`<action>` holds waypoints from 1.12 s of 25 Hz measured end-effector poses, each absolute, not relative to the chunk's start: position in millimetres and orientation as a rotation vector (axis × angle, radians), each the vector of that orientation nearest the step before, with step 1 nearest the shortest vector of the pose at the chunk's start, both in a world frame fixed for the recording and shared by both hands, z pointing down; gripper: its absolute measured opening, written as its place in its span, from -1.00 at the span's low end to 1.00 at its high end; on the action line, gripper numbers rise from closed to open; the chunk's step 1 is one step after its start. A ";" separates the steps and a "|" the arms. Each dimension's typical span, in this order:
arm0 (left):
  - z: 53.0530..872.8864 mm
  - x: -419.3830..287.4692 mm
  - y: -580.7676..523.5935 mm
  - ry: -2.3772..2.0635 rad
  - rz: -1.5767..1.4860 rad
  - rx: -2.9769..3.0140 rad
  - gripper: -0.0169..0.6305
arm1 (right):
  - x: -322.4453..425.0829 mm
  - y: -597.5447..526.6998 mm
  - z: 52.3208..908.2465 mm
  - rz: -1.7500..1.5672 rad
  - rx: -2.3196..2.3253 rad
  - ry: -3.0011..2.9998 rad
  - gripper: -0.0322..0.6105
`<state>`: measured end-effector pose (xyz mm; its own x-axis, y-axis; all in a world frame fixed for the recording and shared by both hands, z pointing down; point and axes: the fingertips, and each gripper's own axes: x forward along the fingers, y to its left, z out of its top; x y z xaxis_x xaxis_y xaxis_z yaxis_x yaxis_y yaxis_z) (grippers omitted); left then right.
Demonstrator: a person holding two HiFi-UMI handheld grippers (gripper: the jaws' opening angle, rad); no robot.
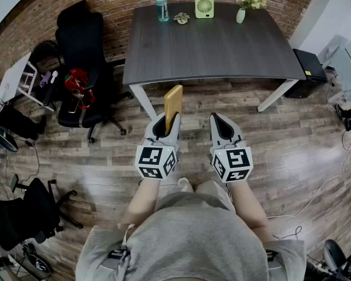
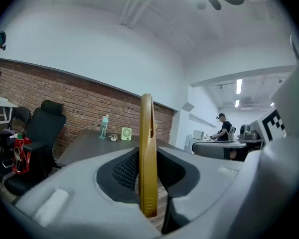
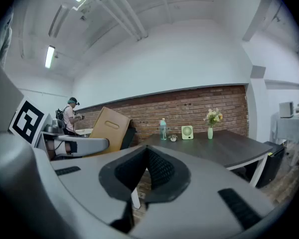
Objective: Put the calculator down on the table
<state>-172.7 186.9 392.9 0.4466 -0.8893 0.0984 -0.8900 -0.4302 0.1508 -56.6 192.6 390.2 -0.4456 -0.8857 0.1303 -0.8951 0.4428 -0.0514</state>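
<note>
The left claw [image 1: 167,122] and the right claw [image 1: 220,122] are built alike. Each has a smooth pale-grey shell that tapers toward the jaws, with a dark hollow between them lined by black ribbed pads [image 3: 162,171]. A dark slot [image 3: 239,208] is set into the right claw's shell. Behind each claw's jaws sits a white cube [image 1: 156,160] printed with black square markers. The person wears a grey short-sleeved shirt [image 1: 190,239].

Dark table [image 1: 216,48] with a teal bottle [image 1: 162,6], small green fan [image 1: 204,7] and flower vase [image 1: 240,14] along its far edge
</note>
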 end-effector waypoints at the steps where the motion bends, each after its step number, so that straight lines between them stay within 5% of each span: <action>1: 391.3 -176.0 191.1 -1.569 0.000 2.517 -0.68 | -58.9 196.8 388.1 0.158 1.604 -2.598 -0.90; 28: 378.7 -187.9 199.7 -1.535 -0.022 2.582 -0.68 | -77.4 205.2 384.7 0.175 1.635 -2.618 -0.89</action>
